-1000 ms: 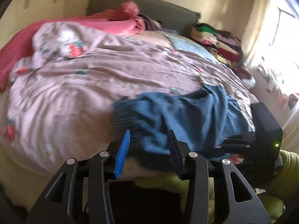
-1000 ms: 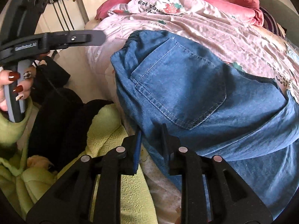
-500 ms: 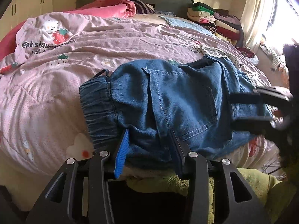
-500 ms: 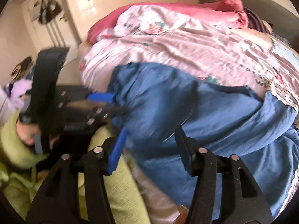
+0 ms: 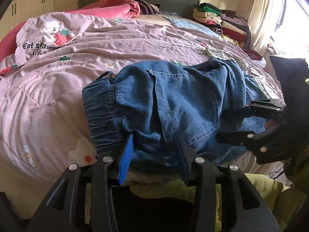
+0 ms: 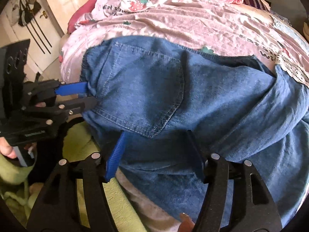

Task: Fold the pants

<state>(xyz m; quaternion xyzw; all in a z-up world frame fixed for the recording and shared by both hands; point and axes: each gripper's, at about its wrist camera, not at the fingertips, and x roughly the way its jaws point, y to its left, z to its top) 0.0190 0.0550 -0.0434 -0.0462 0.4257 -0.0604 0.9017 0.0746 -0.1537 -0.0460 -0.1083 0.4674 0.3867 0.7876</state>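
Blue denim pants (image 5: 173,104) lie bunched at the near edge of the bed, elastic waistband (image 5: 102,108) to the left, back pocket up. In the right wrist view the pants (image 6: 154,89) fill the middle. My left gripper (image 5: 152,145) is open, its jaws straddling the near edge of the pants by the waistband; it also shows in the right wrist view (image 6: 88,96). My right gripper (image 6: 154,143) is open wide at the near edge below the pocket; it also shows in the left wrist view (image 5: 229,123).
A pink strawberry-print quilt (image 5: 96,54) covers the bed. Pink bedding (image 5: 115,7) lies at the headboard. A stack of folded clothes (image 5: 222,23) sits at the far right corner. A green fleece garment (image 6: 81,150) lies near me. A door with hanging bags (image 6: 29,11) is at the left.
My right gripper went from nearly shut to wide open and moved onto the pants' near edge. My left gripper stayed open and closed in on the waistband edge. The pants settled flatter.
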